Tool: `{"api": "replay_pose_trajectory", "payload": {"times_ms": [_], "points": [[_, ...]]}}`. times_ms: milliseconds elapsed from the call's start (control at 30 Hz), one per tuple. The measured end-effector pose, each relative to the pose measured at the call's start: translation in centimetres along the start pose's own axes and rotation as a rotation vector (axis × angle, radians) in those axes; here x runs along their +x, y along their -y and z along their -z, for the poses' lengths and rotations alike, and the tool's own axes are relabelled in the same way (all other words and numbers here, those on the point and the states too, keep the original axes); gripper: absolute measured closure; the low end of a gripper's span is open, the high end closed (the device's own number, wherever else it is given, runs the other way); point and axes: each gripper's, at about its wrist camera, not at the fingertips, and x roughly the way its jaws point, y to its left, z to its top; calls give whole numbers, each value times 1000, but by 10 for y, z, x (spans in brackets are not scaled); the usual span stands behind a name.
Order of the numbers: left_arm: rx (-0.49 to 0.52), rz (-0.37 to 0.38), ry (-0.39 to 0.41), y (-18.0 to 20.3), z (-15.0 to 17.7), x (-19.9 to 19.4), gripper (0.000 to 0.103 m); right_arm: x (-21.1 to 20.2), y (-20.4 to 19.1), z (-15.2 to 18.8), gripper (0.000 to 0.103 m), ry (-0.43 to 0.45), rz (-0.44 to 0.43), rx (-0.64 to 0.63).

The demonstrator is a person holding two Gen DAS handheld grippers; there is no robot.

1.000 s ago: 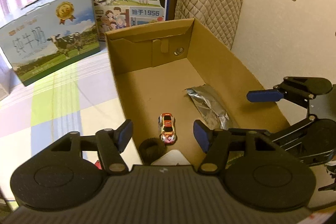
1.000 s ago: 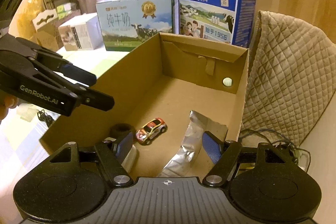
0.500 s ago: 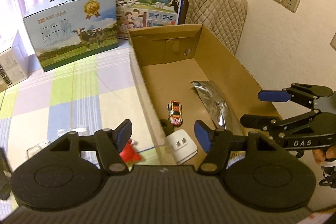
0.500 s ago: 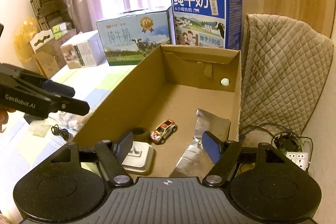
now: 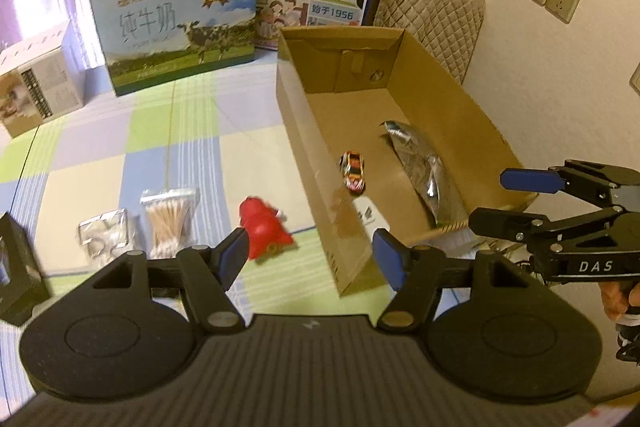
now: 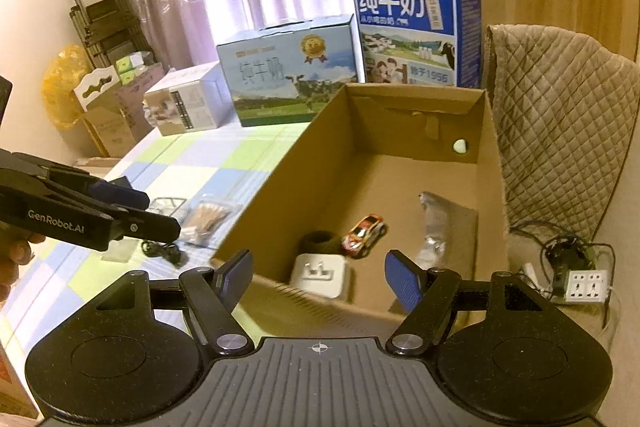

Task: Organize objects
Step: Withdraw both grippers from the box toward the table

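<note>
Both jaws wide and empty, I should drop my left gripper (image 5: pixel 308 257) straight over the red toy (image 5: pixel 262 229), bottom middle, and squeeze gently.

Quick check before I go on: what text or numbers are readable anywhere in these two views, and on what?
"纯牛奶": dark blue milk carton, large white characters.
"1956": same carton, lower banner; the characters before it are unclear.
"纯牛奶": light blue milk carton, faint script.
"GenRobot.AI": left gripper, on its arm in the right wrist view.
"DAS": right gripper, on its body in the left wrist view.
White box print: too small to read.
</note>
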Motion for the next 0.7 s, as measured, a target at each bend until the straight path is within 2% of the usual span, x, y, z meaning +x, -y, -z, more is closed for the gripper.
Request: {"api": "replay_pose_trajectory", "payload": {"times_ms": [333, 700], "points": [[-29, -10, -6, -29, 30, -26, 37, -4, -46, 10, 33, -10, -11, 5], [-83, -40, -17, -78, 61, -53, 37, 11, -101, 22, 33, -47, -31, -6]]}}
